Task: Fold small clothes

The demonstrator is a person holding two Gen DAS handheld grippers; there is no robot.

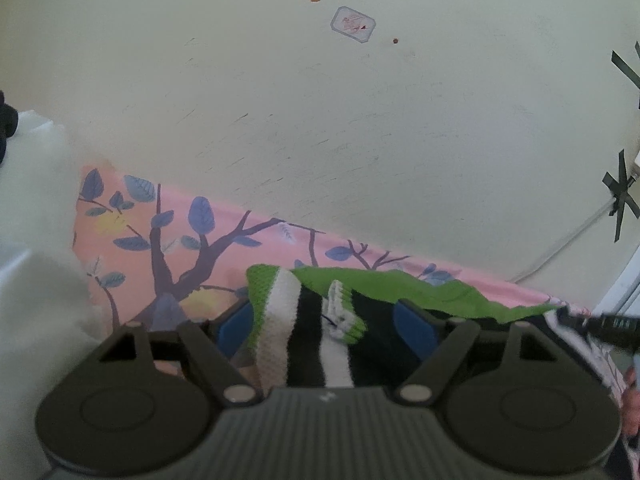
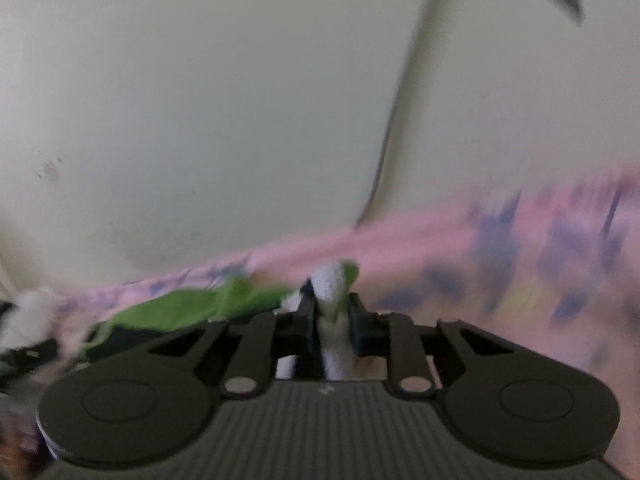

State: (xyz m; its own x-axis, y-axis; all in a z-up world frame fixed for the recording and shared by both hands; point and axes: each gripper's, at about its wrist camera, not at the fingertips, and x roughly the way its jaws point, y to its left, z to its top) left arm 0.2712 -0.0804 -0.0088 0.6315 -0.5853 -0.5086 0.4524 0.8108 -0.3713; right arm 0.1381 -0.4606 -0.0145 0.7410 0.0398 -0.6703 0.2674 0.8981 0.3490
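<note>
A small green, white and black striped garment lies on a pink cloth printed with blue leaves and branches. My left gripper is open; its blue pads stand wide on either side of the striped part. In the blurred right wrist view, my right gripper is shut on a white and green fold of the same garment. The green body of the garment trails to the left over the pink cloth.
A cream wall with scuff marks and a small sticker rises behind the pink cloth. A white cable and dark tape marks are at the right. White fabric lies at the left.
</note>
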